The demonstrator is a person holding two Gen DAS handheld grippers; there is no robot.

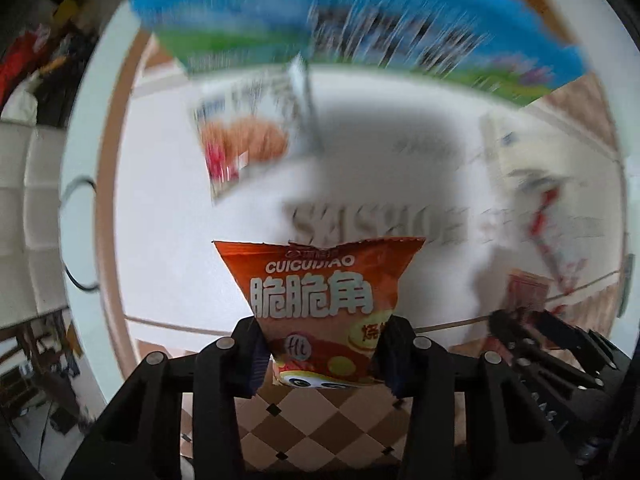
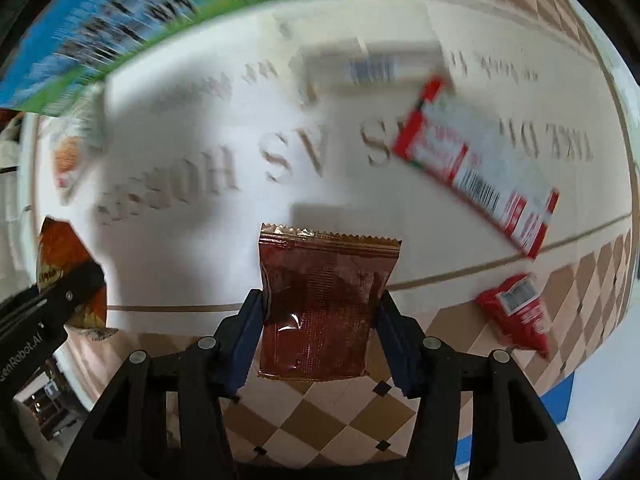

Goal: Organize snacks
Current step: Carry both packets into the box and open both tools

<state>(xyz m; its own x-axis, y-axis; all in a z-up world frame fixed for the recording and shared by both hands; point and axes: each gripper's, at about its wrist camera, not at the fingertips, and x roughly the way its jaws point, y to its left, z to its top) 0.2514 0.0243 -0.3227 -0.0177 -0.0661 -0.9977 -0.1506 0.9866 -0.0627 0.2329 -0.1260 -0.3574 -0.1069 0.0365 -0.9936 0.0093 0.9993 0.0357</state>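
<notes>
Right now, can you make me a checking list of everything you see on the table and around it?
Surface: round tablecloth, white middle with printed letters, brown checkered rim.
Job's things: orange corner-snack bag in the left gripper; dark red packet in the right gripper.
Clutter: blue-green box, blurred; red-and-white bar wrapper; small red packet; white pastry packet; white carton.
Grippers: both shut on their snacks, held above the cloth.
Cables: thin dark cable beside the table edge.
Surroundings: white cushioned seat; dim shelves behind, too dark to name.
</notes>
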